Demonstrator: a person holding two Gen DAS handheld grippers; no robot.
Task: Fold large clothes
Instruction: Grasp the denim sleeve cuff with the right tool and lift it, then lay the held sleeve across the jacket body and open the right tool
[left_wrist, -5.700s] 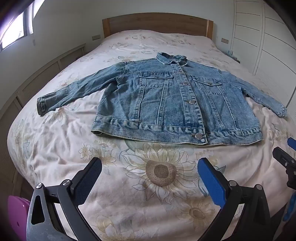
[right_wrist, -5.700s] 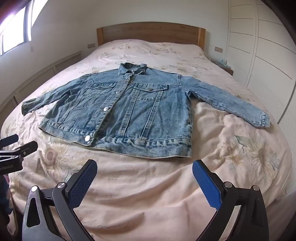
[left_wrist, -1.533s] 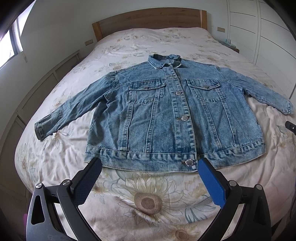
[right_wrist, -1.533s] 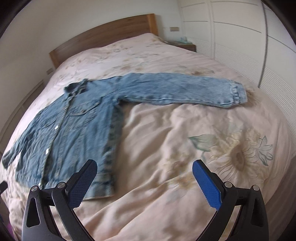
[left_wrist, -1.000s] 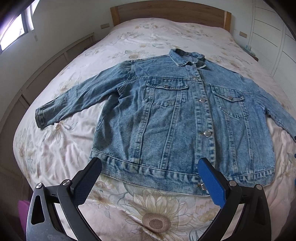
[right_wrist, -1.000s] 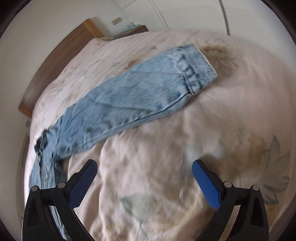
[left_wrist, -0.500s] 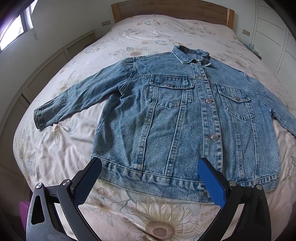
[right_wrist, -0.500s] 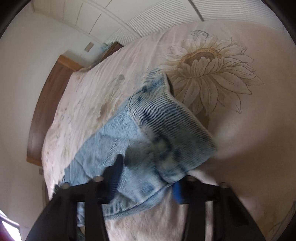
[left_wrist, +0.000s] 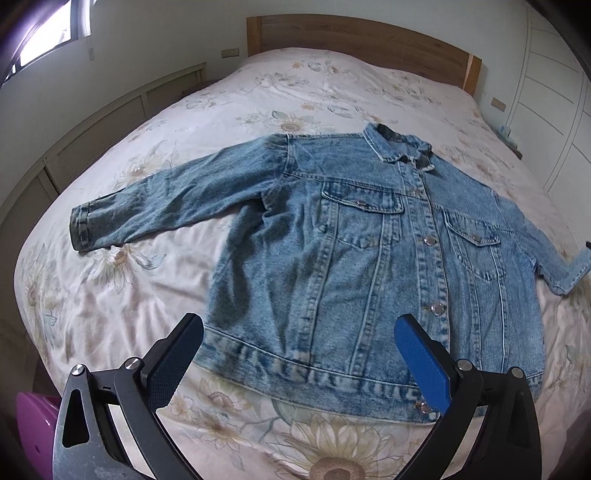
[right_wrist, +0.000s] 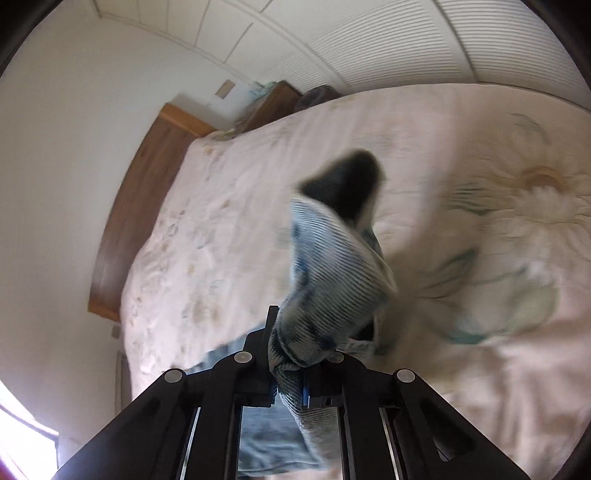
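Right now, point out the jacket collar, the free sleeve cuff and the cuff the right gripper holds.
collar (left_wrist: 400, 146), left wrist view, folded edge.
free sleeve cuff (left_wrist: 84, 229), left wrist view, cuff band.
held cuff (right_wrist: 325, 280), right wrist view, pale inside.

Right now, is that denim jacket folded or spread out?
Mostly spread: denim jacket lies flat, buttoned; the right hand-held gripper pinches one cuff.
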